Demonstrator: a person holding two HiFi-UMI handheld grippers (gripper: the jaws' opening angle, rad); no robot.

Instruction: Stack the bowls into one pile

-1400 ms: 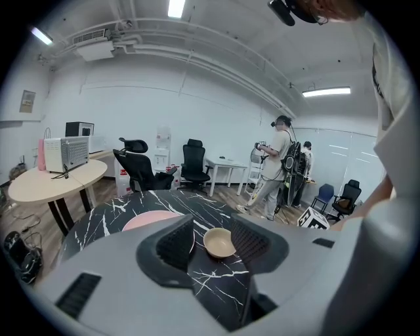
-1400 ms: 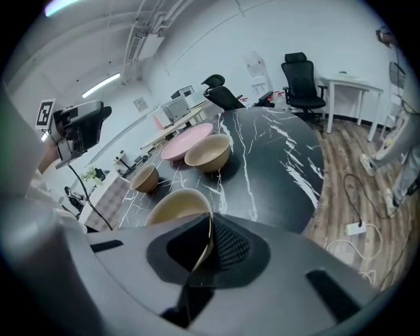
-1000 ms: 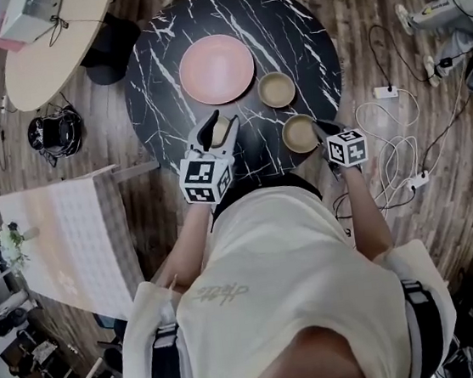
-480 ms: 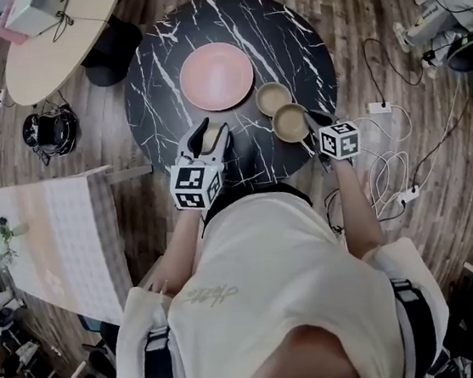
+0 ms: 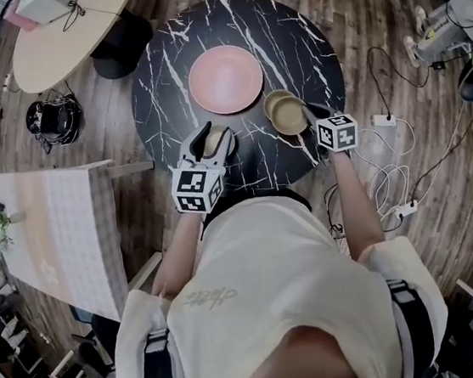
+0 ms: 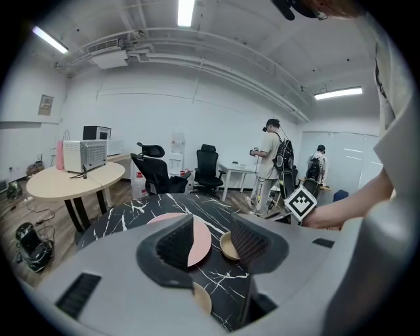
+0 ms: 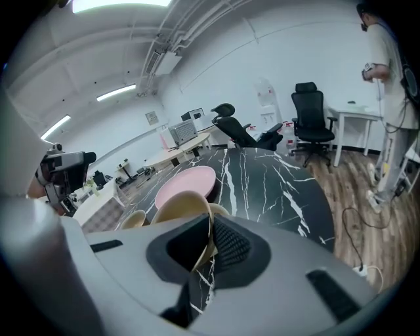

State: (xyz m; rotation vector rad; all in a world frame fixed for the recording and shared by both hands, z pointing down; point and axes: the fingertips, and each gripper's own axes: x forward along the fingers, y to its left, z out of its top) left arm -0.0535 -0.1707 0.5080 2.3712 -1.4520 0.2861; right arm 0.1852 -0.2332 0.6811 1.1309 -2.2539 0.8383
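Nearest to me, at the lower left of the head view, my left gripper (image 6: 211, 233) hangs with its jaws wide apart and nothing between the pads. The third bowl (image 6: 201, 298) sits on the black marble table (image 5: 160, 72) directly beneath it, untouched. To the right and slightly farther out, my right gripper (image 7: 209, 240) has its jaws drawn narrow, pinched on the rim wall of the held bowl (image 7: 177, 205), which is clear of the table and looks tilted in the right gripper view. Just beyond it, toward the upper left in the head view, stands the second bowl (image 5: 273, 101). The held bowl overlaps its near rim, so the two are as good as one above the other. I cannot tell whether they touch. That is the relation on which the next move turns: by my judgement the target lies a short way ahead and left of the right gripper, and the held bowl must be levelled and centred over it before release. The bowls are round, so no long axis needs aligning. The right hand is plainly nearer; the left stands well apart. Farthest out, the pink plate (image 5: 226, 79) lies near the table's centre, beside the pile site but apart from it.
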